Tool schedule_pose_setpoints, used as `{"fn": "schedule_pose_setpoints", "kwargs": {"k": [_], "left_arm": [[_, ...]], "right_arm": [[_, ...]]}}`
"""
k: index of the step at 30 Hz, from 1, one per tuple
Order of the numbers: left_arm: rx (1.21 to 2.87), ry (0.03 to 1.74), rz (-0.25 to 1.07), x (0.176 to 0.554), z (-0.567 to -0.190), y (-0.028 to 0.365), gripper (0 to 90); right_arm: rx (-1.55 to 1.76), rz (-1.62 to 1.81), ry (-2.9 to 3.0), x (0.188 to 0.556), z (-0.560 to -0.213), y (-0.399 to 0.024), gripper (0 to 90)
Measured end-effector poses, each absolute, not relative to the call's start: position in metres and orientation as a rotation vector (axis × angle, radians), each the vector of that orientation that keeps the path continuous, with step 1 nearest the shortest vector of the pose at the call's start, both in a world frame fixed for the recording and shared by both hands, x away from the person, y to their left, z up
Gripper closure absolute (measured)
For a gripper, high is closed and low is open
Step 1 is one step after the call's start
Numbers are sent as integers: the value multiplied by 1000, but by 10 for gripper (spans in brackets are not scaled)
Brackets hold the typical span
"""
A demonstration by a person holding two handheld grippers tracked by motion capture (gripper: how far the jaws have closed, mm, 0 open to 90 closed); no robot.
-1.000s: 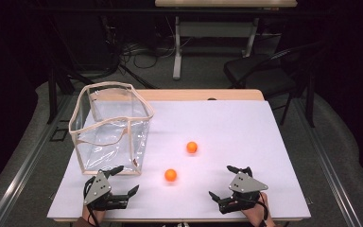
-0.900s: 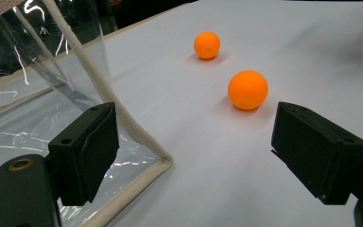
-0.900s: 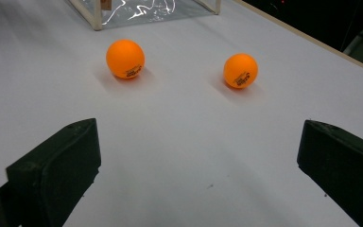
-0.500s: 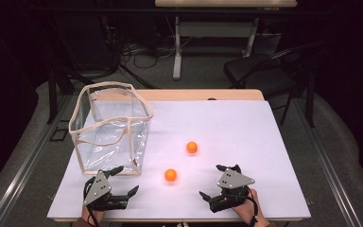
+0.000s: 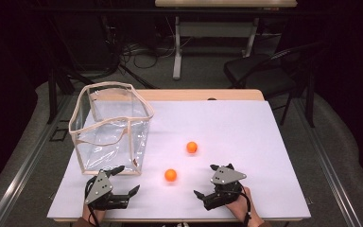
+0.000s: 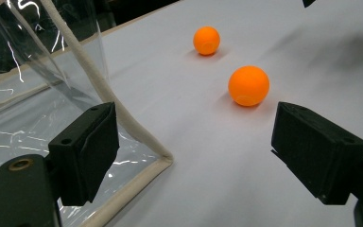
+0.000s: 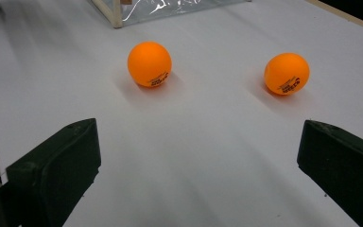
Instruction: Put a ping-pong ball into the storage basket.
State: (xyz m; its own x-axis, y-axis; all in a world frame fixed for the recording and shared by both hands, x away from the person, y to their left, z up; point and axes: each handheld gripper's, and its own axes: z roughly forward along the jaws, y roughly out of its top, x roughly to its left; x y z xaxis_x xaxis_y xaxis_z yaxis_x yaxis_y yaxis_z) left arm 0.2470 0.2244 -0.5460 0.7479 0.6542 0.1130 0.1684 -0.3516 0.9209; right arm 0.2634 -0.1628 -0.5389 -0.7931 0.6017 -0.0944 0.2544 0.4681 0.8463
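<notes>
- Both balls (image 5: 170, 175) (image 5: 192, 147) lie loose on the table (image 5: 246, 137); the bin (image 5: 109, 127) at my 10 o'clock holds none.
- My right claw (image 5: 207, 184) and left claw (image 5: 124, 180) are spread, grasping nothing.

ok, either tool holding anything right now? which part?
Nothing is held. The left tool and right tool are both open above the table, and the two orange balls lie untouched ahead of them.
</notes>
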Motion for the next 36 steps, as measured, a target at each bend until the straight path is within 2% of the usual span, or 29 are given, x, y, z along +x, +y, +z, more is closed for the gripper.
{"fn": "schedule_pose_setpoints", "kwargs": {"k": [36], "left_arm": [[1893,638,568,250,-546,225,159]], "right_arm": [[794,1238,2389,292,-544,-122,0]]}}
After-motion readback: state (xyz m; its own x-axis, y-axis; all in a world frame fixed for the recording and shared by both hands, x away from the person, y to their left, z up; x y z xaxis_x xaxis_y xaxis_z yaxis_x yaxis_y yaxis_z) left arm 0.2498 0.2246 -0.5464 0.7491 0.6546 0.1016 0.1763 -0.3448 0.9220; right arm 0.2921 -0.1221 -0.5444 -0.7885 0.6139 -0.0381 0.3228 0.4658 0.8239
